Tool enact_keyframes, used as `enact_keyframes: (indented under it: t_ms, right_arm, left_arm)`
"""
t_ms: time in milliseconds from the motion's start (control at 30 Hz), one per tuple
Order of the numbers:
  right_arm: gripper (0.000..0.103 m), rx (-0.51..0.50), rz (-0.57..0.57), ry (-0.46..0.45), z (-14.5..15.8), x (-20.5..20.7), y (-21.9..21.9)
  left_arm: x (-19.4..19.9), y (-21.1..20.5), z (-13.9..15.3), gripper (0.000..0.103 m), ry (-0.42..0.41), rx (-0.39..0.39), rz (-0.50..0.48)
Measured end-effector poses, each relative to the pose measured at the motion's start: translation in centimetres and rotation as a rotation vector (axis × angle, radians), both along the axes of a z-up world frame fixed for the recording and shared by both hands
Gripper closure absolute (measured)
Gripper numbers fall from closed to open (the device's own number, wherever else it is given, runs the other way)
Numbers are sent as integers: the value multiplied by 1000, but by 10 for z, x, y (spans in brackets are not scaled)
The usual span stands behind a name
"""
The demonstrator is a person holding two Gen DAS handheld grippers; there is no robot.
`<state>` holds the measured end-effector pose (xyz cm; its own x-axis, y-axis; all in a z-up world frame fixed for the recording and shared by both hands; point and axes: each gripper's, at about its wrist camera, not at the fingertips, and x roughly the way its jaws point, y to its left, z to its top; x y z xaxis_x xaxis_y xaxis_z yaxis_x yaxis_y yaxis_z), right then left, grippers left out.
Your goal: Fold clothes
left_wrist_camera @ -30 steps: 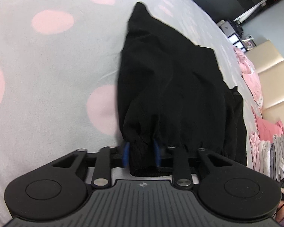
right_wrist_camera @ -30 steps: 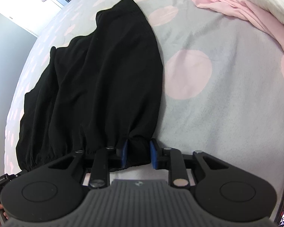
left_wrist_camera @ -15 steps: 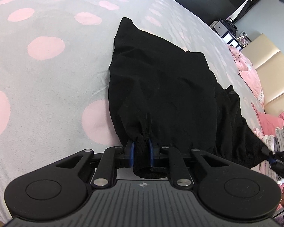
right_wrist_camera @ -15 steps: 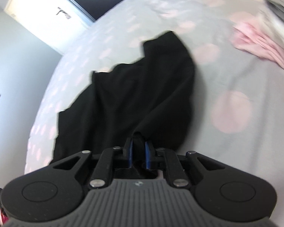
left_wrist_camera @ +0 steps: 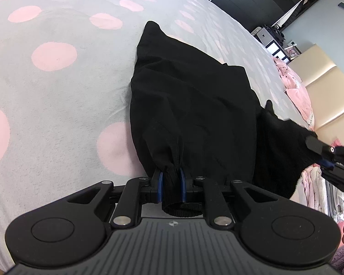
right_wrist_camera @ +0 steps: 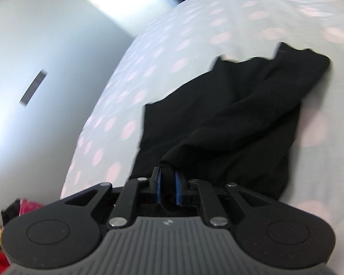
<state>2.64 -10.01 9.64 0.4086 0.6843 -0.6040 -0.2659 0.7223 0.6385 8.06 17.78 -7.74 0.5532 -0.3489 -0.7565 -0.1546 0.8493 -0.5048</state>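
**Both grippers pinch the black garment**

Now the left gripper [left_wrist_camera: 171, 184] pinches a gathered hem of the black garment [left_wrist_camera: 195, 105] between its blue pads [left_wrist_camera: 160, 186]. The garment lies on the grey bedcover [left_wrist_camera: 57, 105] with pink dots, stretching to the far side. The right gripper [right_wrist_camera: 168, 186] also grips a bunched edge of it, lifted above the bed. At the right, pink clothes [left_wrist_camera: 298, 94] lie near a beige headboard [left_wrist_camera: 328, 87].

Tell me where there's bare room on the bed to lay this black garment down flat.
Free: the dotted bedspread left of the black garment, and the stretch beyond its far tip. Crowded: the right edge, where pink clothes and a folded stack lie by the right gripper.
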Motion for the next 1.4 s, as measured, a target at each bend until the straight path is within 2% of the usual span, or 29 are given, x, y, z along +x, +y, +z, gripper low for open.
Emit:
enact_keyframes:
  t_ms: [267,533,667,733,800,900,1033,1133,1167,1200,1400]
  right_arm:
    - [90,2,189,51,-16,-13,80]
    - [90,-14,245,153,-55,-8,120]
    - [89,-31,259,191,-71,-5,132]
    - [84,-30,265,201,-75,-4,132]
    - [73,-23,270,209,-77,-4,132]
    - [63,8,270,206,-72,-3,131]
    - [63,28,237,181,-61,-4,125]
    - [69,-29,216,142,-54,-11,119]
    - [75,-56,215,126,-53,-13,118]
    - [78,-79,214,114,-53,-15,118]
    - [78,-153,216,54,-61,-15,125]
  left_arm:
    - [0,4,-3,91,6,-16,-3]
    - [-3,17,-12,89,34,-45,20]
    - [-7,22,-11,83,43,-34,38]
    - [-9,27,-10,82,45,-35,62]
    - [-12,34,-8,81,38,-51,92]
    - [-16,42,-3,76,14,-79,130]
    - [-20,49,0,68,-7,-125,162]
    - [-21,50,-1,60,-10,-174,170]
    - [-20,50,-1,59,-9,-184,169]
    - [-20,49,-1,59,-7,-195,166]
    - [-15,43,-10,55,26,-257,148]
